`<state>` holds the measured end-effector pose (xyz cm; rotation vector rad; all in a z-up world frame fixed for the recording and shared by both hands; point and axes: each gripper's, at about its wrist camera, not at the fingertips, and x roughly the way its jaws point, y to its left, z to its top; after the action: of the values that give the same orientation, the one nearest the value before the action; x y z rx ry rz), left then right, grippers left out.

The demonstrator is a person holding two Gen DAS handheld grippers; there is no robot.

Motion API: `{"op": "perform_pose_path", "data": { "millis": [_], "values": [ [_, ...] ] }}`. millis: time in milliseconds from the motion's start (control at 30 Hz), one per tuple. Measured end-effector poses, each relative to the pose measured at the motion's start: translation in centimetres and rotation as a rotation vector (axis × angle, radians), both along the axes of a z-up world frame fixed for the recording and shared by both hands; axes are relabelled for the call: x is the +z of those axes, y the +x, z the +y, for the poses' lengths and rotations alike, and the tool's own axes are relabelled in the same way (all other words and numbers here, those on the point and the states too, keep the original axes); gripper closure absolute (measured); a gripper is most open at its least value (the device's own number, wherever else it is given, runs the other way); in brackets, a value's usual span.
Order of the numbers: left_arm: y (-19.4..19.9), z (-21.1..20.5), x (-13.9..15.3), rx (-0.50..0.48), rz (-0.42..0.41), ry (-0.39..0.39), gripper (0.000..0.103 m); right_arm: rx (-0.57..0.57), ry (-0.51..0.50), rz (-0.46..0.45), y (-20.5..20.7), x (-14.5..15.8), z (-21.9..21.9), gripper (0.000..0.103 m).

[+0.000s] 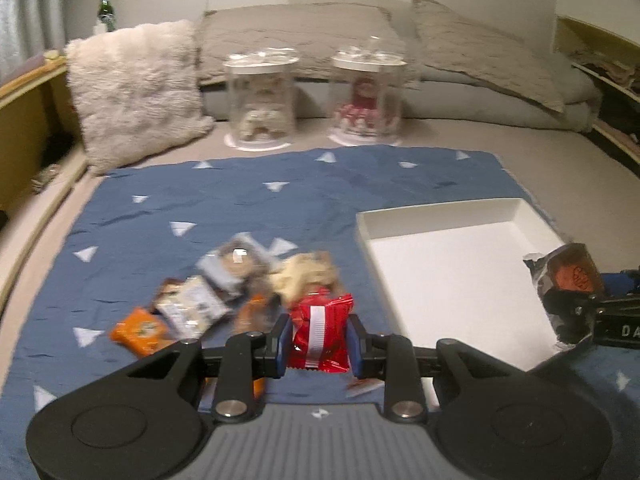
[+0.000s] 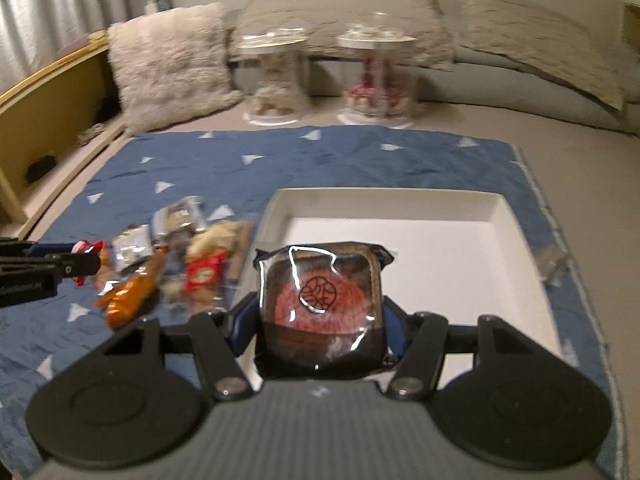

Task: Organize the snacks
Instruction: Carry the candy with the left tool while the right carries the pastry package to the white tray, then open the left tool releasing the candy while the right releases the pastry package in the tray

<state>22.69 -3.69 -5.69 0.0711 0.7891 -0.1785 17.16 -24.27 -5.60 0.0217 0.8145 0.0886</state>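
Left tool clamps a red snack packet upright between its 2 blue-padded fingers, raised above the near edge of the blue cloth. Right tool grips a dark-wrapped cake, its clear window facing the camera, with the packet filling the gap between the fingers; it hangs over the near left part of the white tray.

Largest to smallest:
- Bed, grey, carrying everything else; grey pillows and a fluffy cushion lie at its far side.
- Blue cloth with white triangles, spread across the bed.
- White tray, shallow and square, on the right half of the cloth; from the left wrist view the right tool and its cake sit over the tray's right edge.
- 2 clear jars with white lids, standing just beyond the cloth's far edge, well apart from both tools.
- Snack pile, loose packets in orange, silver and cream, on the cloth left of the tray and just beyond the left tool; blurred.
- Green bottle, on the far left ledge.
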Motion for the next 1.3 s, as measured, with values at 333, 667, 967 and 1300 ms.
{"op": "perform_pose_path", "data": {
  "millis": [333, 667, 967, 1300],
  "values": [
    [1.1, -8.2, -1.5, -0.105, 0.034, -0.060, 0.072, -0.128, -0.017, 0.016, -1.1, -1.0, -7.1, 0.035],
    [3.0, -14.1, -4.6, -0.115, 0.155, -0.223, 0.072, -0.195, -0.038, 0.059, -0.3, -2.9, -11.9, 0.035],
    [5.0, -16.6, -7.8, -0.072, 0.272, -0.348, 0.072, -0.177, -0.077, 0.099, 1.6, -4.6, -13.0, 0.035],
    [6.7, -17.7, -10.4, -0.016, 0.391, -0.525, 0.072, -0.166, -0.118, 0.094, 2.6, -5.8, -13.3, 0.033]
  ]
}}
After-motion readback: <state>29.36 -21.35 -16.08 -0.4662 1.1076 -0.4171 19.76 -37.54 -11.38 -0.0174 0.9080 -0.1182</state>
